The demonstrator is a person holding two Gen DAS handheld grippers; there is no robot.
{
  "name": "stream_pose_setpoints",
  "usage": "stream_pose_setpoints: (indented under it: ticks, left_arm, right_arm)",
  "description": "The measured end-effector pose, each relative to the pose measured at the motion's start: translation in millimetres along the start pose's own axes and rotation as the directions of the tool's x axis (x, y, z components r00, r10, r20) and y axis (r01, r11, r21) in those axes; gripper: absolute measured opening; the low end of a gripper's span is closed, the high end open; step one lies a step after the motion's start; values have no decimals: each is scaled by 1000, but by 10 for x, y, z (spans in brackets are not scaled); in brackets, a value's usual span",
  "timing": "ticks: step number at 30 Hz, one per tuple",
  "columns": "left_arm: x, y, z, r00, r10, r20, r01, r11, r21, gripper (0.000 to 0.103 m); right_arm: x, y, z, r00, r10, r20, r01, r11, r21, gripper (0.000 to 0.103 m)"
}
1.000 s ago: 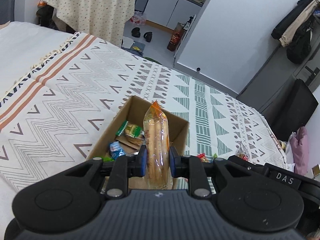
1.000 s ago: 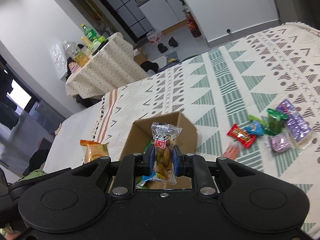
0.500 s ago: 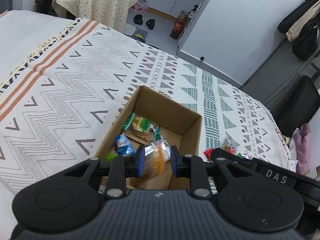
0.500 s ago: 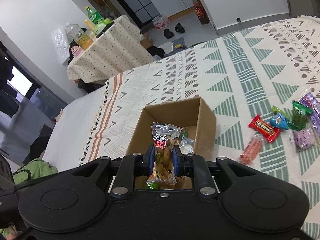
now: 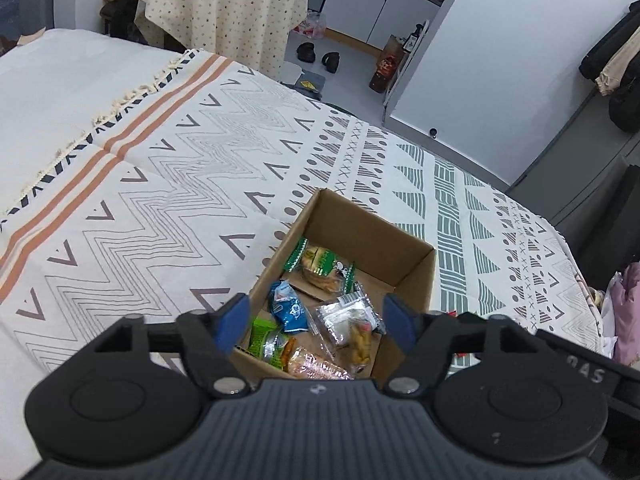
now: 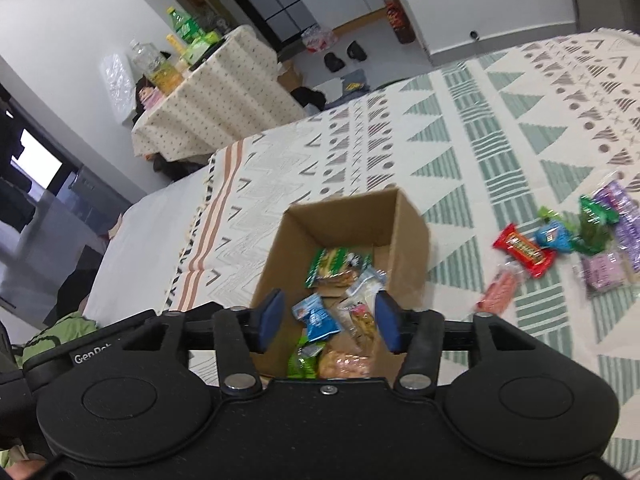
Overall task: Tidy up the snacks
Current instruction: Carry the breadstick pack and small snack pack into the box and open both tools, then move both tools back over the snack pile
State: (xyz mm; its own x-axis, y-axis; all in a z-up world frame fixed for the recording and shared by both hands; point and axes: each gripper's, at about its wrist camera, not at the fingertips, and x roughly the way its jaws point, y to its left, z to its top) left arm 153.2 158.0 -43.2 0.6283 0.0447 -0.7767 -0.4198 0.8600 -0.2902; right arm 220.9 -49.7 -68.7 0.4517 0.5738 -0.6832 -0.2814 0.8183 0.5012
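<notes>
Left hand-held gripper [image 5: 316, 320]: jaws spread wide, nothing between the blue pads [image 5: 234, 318]; poised above the near end of the cardboard box [image 5: 418, 276].

Right hand-held gripper [image 6: 328, 320]: jaws likewise wide apart and empty, blue pads [image 6: 271, 314] either side of the box's [image 6: 406, 248] near half.

Cardboard box: brown, open-topped, flaps absent from view, standing on the bed [image 5: 152, 216]. Contents, loose and overlapping:
- green-edged cracker packet [image 5: 320, 266] toward the far wall, lying flat;
- small blue packet [image 5: 288, 308] left of centre;
- bright green packet [image 5: 264, 336] at the near left corner;
- clear packet with yellow twisted snacks [image 5: 354, 330], right of centre, tilted;
- orange-tinted clear packet [image 5: 316, 366] at the near edge, partly hidden by the gripper body.

Bed cover: cream cloth with grey zigzags, triangles and green striped bands [image 6: 460, 128]; orange stripes and a fringe [image 5: 132, 94] on its far left side.

Snacks still outside, on the cover to the right of the box, seen from the right wrist:
- pink-orange sausage stick [image 6: 498, 288], nearest the box;
- red bar [image 6: 524, 250];
- blue packet [image 6: 554, 236];
- green packets [image 6: 592, 224], bunched together;
- purple packets [image 6: 604, 272], farthest right.

Background: desk under a dotted cloth [image 6: 216, 100] carrying bottles [image 6: 180, 26]; shoes [image 5: 318, 56] on the floor; white cabinets [image 5: 360, 12].
</notes>
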Motion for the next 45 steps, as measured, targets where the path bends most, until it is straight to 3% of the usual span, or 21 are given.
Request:
stream_pose_setpoints:
  ticks: [12, 26, 36, 45]
  left_arm:
    - [-53, -409, -209, 999, -30, -21, 32, 996, 81, 85]
    - [-82, -914, -442, 997, -67, -39, 71, 989, 127, 87]
    - [11, -1270, -551, 995, -82, -62, 91, 984, 150, 87]
    - [231, -1553, -542, 993, -80, -85, 94, 981, 170, 87]
  right_arm:
    - [-397, -394, -13, 996, -60, 72, 58, 998, 30, 73]
    - [-827, -942, -23, 986, -104, 128, 98, 994, 58, 85]
    - [-1022, -1359, 10, 985, -112, 129, 101, 991, 91, 87]
    - [-947, -1760, 81, 989, -103, 104, 90, 988, 127, 86]
